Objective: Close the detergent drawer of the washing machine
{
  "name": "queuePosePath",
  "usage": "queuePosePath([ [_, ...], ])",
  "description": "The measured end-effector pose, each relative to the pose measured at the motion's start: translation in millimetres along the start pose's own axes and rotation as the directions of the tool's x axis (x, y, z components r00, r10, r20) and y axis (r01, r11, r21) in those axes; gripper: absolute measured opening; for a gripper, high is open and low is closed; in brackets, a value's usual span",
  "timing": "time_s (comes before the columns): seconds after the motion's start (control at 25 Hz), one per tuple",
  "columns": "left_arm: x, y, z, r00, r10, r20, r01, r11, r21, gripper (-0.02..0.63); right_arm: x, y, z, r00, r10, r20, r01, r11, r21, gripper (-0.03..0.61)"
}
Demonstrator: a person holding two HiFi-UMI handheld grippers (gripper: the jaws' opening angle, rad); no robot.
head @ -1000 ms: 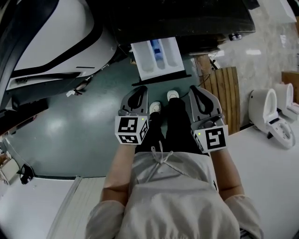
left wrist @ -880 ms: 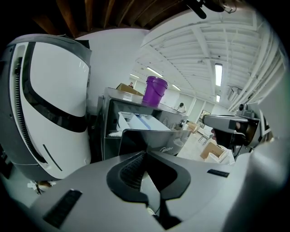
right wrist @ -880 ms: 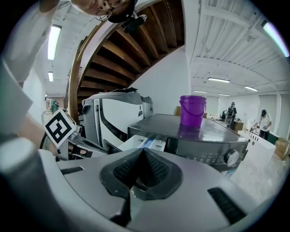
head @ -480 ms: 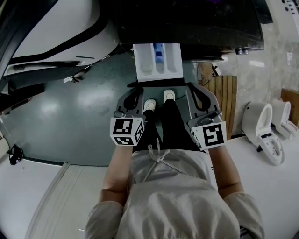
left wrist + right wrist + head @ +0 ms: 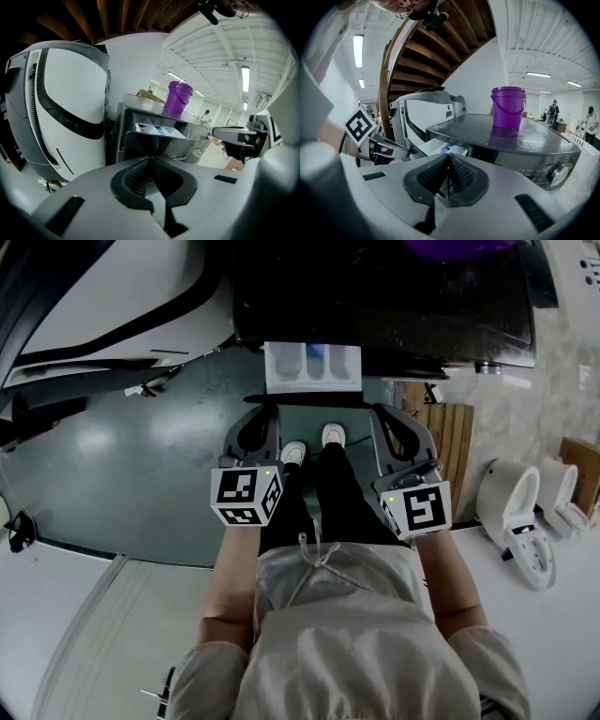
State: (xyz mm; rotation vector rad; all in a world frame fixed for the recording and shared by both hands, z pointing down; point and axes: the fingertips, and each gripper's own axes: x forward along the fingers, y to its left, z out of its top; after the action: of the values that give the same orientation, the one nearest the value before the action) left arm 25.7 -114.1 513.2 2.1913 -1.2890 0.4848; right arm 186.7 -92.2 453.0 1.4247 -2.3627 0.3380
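Observation:
The dark washing machine (image 5: 394, 296) fills the top of the head view. Its white detergent drawer (image 5: 312, 367) sticks out of the front, with blue showing in the middle compartment. My left gripper (image 5: 261, 413) and right gripper (image 5: 386, 413) hang side by side just short of the drawer's front, both shut and holding nothing. In the left gripper view the left gripper (image 5: 151, 159) points up at the open drawer (image 5: 157, 130). The right gripper (image 5: 448, 157) aims at the machine's corner, with the drawer (image 5: 452, 151) just above its tips.
A purple bucket (image 5: 508, 107) stands on the machine's top. A large white and black appliance (image 5: 103, 306) stands to the left. A slatted wooden board (image 5: 450, 437) and white toilets (image 5: 520, 521) lie to the right. The person's white shoes (image 5: 314, 442) are on the green floor.
The person has stepped closer to the machine, and both grippers have moved forward toward the drawer's front. The drawer still sticks out. Both grippers stay shut.

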Motion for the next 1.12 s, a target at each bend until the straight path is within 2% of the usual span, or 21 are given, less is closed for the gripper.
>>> queuePosePath([
  [0.16,8.5,3.6,7.4,1.0,0.022,0.01,-0.022,0.999,0.024,0.018,13.2,-7.0,0.3,1.0,0.023,-0.007,-0.023,1.0,0.011,0.005],
  [0.48,21.5,8.6,16.4,1.0,0.028,0.009,-0.028,0.999,0.02,0.018,34.6,-15.4,7.2,0.998,0.06,-0.012,-0.06,0.998,0.015,0.005],
  [1.12,55.3,22.6,47.0,1.0,0.01,0.02,-0.012,0.995,0.1,0.018,55.5,-25.2,32.1,0.998,0.068,0.004,-0.068,0.998,-0.018,0.005],
])
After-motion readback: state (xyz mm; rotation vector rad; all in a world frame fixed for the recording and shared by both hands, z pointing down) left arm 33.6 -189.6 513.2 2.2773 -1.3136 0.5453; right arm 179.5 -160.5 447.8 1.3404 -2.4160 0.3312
